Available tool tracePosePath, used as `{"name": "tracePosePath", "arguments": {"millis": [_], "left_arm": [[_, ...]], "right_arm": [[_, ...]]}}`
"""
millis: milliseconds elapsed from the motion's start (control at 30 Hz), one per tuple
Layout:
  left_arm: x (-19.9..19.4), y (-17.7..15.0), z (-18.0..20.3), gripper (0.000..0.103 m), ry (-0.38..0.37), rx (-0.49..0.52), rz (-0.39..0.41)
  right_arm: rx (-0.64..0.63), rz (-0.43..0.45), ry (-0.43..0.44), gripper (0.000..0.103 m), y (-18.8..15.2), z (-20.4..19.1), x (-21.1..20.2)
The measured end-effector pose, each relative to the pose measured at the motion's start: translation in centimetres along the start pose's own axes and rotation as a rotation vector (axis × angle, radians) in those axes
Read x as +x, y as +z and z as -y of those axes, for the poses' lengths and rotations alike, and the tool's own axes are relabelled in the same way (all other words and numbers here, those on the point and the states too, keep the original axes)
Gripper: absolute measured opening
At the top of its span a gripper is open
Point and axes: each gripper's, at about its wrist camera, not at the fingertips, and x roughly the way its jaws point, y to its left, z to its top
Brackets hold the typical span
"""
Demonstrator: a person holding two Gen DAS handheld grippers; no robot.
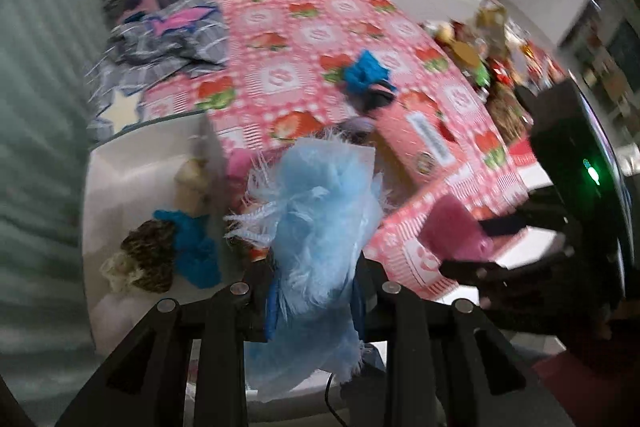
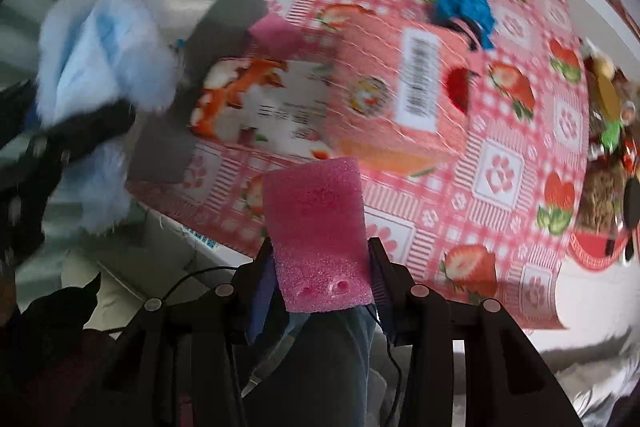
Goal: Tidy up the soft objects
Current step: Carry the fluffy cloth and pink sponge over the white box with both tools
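My left gripper (image 1: 316, 293) is shut on a fluffy light-blue cloth (image 1: 320, 211), which hangs over the edge of a white bin (image 1: 132, 167). In the bin lie a leopard-print piece (image 1: 146, 255), a blue knit piece (image 1: 192, 247) and a cream one (image 1: 194, 181). My right gripper (image 2: 320, 267) is shut on a pink foam block (image 2: 316, 223), held over the table's near edge. The right wrist view shows the light-blue cloth (image 2: 104, 55) at the left, in the left gripper (image 2: 80, 131). On the table lie a blue knit item (image 2: 464, 11) and another pink foam piece (image 2: 276, 31).
The table wears a pink strawberry cloth (image 2: 500, 167). On it lie a pink carton (image 2: 400, 87) and an orange-and-white packet (image 2: 256, 95) beside the bin (image 2: 208, 11). Cluttered toys (image 2: 604, 131) crowd the right edge. A grey checked blanket (image 1: 168, 39) lies beyond the bin.
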Motion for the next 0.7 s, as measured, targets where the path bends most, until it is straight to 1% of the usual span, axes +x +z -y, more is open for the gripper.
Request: {"name": "tracePosePath", "arguments": {"millis": [200, 400, 700], "left_arm": [[-0.3, -0.6, -3.4, 0.031, 0.055, -0.106, 0.005], [-0.5, -2.0, -6.1, 0.031, 0.079, -0.210, 0.003], [-0.7, -3.4, -9.5, 0.031, 0.117, -0.328, -0.005]], "right_arm": [[-0.087, 0.004, 0.020, 0.045, 1.0, -2.3, -0.6], [-0.160, 0.007, 0.037, 0.045, 2.6, -4.7, -1.0], [-0.221, 0.003, 0.072, 0.045, 5.2, -7.6, -1.3]]}}
